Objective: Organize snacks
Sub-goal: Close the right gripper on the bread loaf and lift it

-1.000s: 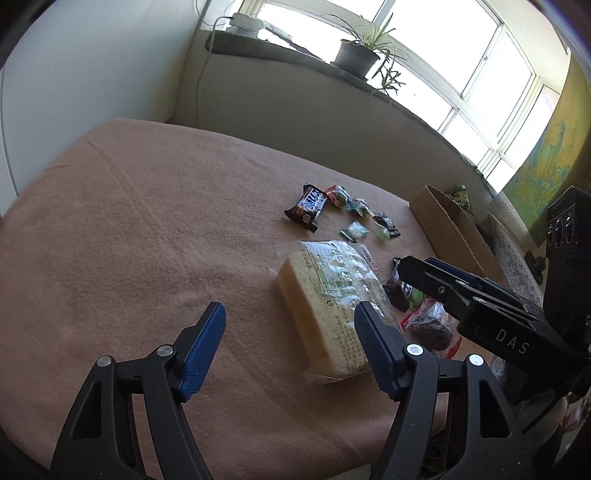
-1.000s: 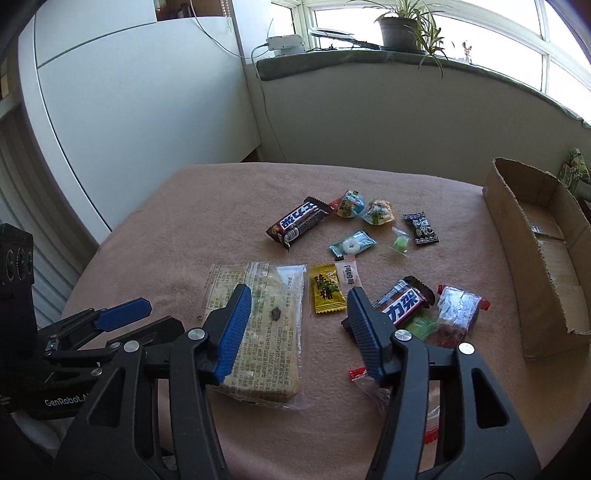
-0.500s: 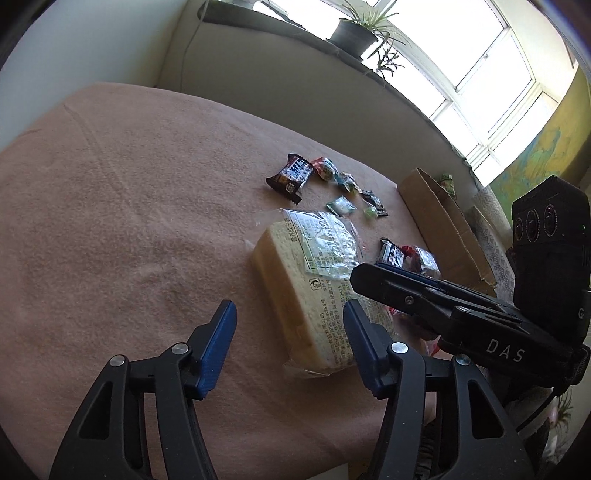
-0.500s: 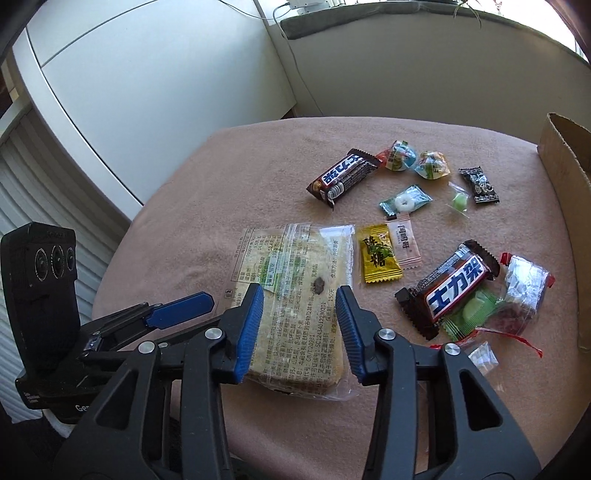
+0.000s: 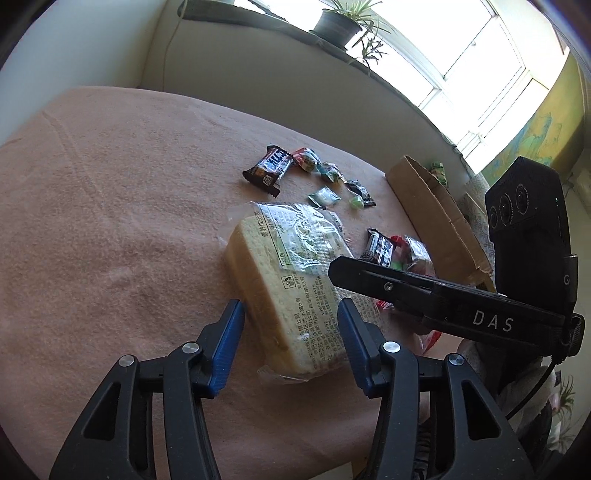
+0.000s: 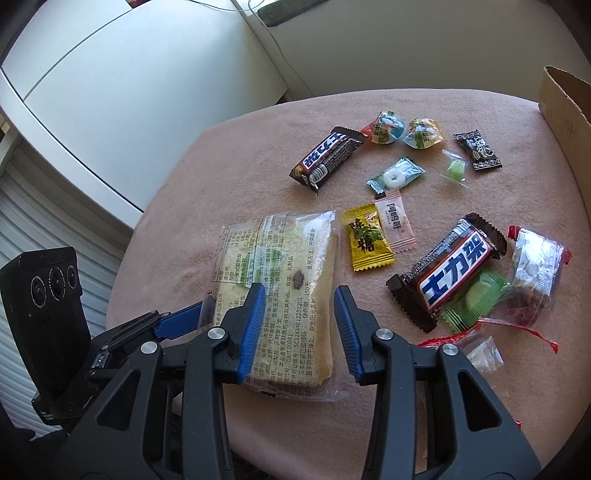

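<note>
1. Left wrist view: our left gripper (image 5: 288, 332) is closing around the near end of the bread pack (image 5: 295, 280), which lies between its fingers, pads not yet pressing.
2. Right wrist view: our right gripper (image 6: 299, 317) straddles the same pack, parted, its right finger clear; next we judge both must squeeze and lift toward the cardboard box (image 6: 561, 99).

potted plant (image 5: 338, 24) on windowsill; pink tablecloth (image 5: 110, 206) on table.

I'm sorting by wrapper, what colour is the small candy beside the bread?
Yellow wrapper with green print, clearest in the right wrist view.
</note>
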`<state>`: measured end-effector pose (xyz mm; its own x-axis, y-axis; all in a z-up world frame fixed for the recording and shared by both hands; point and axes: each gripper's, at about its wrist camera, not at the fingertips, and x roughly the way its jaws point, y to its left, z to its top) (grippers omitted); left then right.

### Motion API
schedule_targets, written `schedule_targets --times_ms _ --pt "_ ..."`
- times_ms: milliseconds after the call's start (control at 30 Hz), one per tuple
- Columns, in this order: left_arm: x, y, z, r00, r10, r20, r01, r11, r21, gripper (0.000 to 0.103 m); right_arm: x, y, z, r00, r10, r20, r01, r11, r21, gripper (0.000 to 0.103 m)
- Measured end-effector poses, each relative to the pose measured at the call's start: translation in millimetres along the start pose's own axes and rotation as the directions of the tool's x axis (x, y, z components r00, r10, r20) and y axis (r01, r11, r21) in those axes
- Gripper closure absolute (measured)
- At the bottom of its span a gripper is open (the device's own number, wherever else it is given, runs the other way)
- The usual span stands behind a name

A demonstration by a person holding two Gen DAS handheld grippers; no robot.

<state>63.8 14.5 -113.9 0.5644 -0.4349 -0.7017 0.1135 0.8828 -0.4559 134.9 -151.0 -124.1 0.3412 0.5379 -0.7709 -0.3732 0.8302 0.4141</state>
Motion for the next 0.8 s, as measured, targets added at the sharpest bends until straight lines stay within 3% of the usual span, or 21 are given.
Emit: schedule_targets --times_ms 400,500,600,800 --pt "5 -11 -1 1.000 0.031 0.007 -0.031 0.997 0.075 0.051 4 4 5 0.999 0.013 -0.046 -0.013 1.000 -0.002 0.061" --pt "6 -9 -1 1.000 0.029 0.003 -0.029 0.997 0.073 0.051 5 0 4 0.999 0.001 -0.053 -0.001 1.000 0.003 0.052" --pt "5 -9 -3 1.000 0.030 0.006 -0.030 0.997 0.077 0.051 10 -2 0 0.996 0.040 -0.078 -0.039 0.999 0.011 0.048" --pt "3 -14 -3 0.999 0.040 0.012 -0.041 0.996 0.084 0.051 7 11 -3 0.997 0.018 -0.069 -0.020 0.999 -0.028 0.054"
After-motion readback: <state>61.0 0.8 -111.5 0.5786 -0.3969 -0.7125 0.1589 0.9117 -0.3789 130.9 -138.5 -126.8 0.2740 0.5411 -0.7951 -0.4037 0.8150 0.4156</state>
